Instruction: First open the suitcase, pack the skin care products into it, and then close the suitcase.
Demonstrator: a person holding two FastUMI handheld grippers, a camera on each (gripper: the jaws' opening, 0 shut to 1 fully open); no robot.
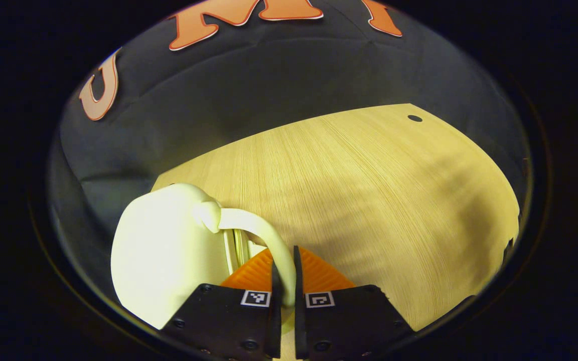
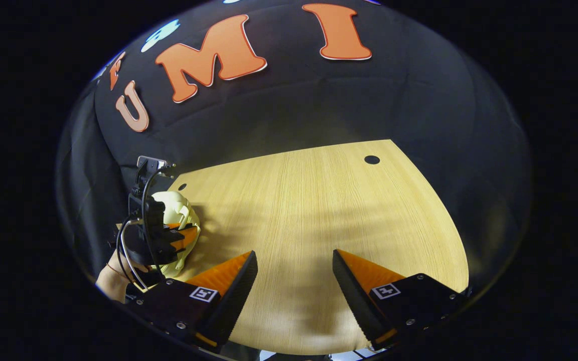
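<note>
In the left gripper view, the left tool (image 1: 285, 281) is clamped on the suitcase handle (image 1: 261, 230), both fingers pressed together around the thin cream loop. Just beyond the fingers, and to the left of the handle, sits the suitcase (image 1: 163, 255) itself, a small cream shell resting near the left corner of the tabletop (image 1: 369, 200). A seam beside the handle root appears slightly parted, though the close fisheye makes it hard to say whether the shell is opening.

In the right gripper view, the right tool (image 2: 294, 281) hangs with its fingers wide apart, holding nothing. The suitcase (image 2: 178, 210) lies well off to its left, with the left tool (image 2: 168, 240) in front of it. The left hand is therefore the nearer one; the right would have to travel leftward across bare wood toward the suitcase.
</note>
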